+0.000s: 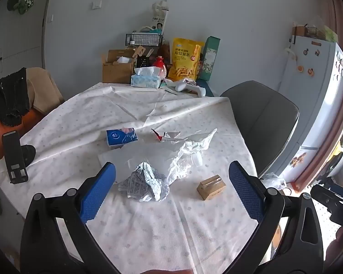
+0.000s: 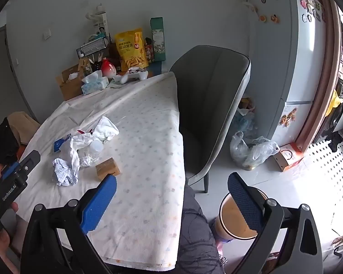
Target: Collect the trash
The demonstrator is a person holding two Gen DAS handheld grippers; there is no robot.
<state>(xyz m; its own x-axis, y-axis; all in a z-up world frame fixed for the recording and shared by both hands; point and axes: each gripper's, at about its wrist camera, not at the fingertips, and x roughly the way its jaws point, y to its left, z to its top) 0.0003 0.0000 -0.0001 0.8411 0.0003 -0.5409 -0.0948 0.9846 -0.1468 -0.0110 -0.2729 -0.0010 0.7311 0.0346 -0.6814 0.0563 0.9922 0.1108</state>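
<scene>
Both tools gape empty, the left tool [image 1: 171,182] over crumpled paper [image 1: 146,182]; small cardboard box [image 1: 211,187] lies angled up-right.

Two wrist fisheyes, both angled down over one cloth-covered table

The left wrist view looks along its blue-padded fingers [image 1: 98,191] at the crumpled printed paper [image 1: 146,183] and small cardboard box [image 1: 211,187], close, with the far clutter beyond. The right wrist view sits further right, straddling the table edge [image 2: 180,159], floor and what seems a round bin [image 2: 226,219] below. Both share the paper [image 2: 65,174], box [image 2: 107,168], yellow snack bag [image 1: 186,58] [image 2: 132,50], grey chair [image 1: 263,118] [image 2: 212,96] and fridge [image 1: 308,86] [image 2: 283,45].
</scene>
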